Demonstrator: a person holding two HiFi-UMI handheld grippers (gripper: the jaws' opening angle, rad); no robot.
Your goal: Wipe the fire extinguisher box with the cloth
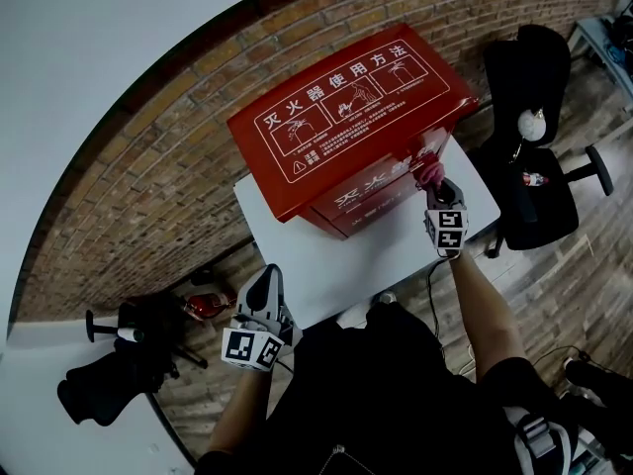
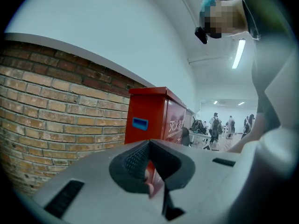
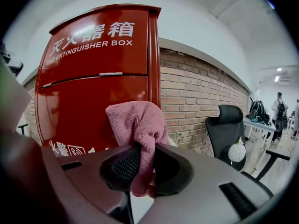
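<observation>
Black, apparently short-sleeved top (image 1: pixel 386 394); left gripper (image 1: pixel 268 278) and right gripper (image 1: pixel 440 188) carry marker cubes (image 1: pixel 251 348) (image 1: pixel 450 231).

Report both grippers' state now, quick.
Left gripper: shut, nothing between its jaws.
Right gripper: shut on the pink cloth.

Brick wall (image 1: pixel 148 166) under white plaster, small white table (image 1: pixel 396 255), black office chair (image 1: pixel 539 201), seemingly wood-plank floor (image 1: pixel 559 290), ceiling strip light (image 2: pixel 240 52).
</observation>
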